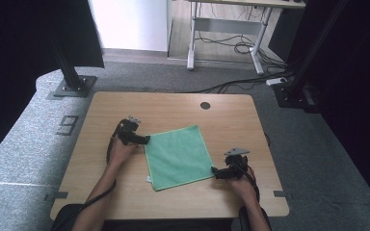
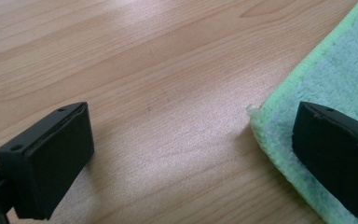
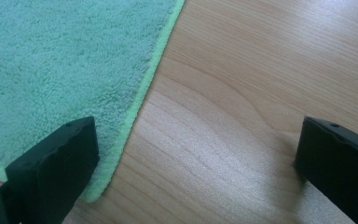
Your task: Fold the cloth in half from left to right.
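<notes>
Both my claws are spread wide: left gripper (image 1: 146, 139) straddles one corner of the green cloth (image 1: 178, 156), right gripper (image 1: 215, 170) straddles the opposite corner.

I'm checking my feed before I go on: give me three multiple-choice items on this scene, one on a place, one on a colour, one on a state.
1. Where is the left gripper?
A. at the cloth's far left corner
B. by the table's hole
C. off the table

2. What colour is the cloth?
A. red
B. green
C. white

3. How does the right gripper stand?
A. shut on the cloth
B. open, jaws wide apart
C. shut on nothing

Answers: 1 A, the high view shows its tip at that corner. 2 B, green in each view. 3 B, the right gripper view shows bare table between the jaws.
</notes>
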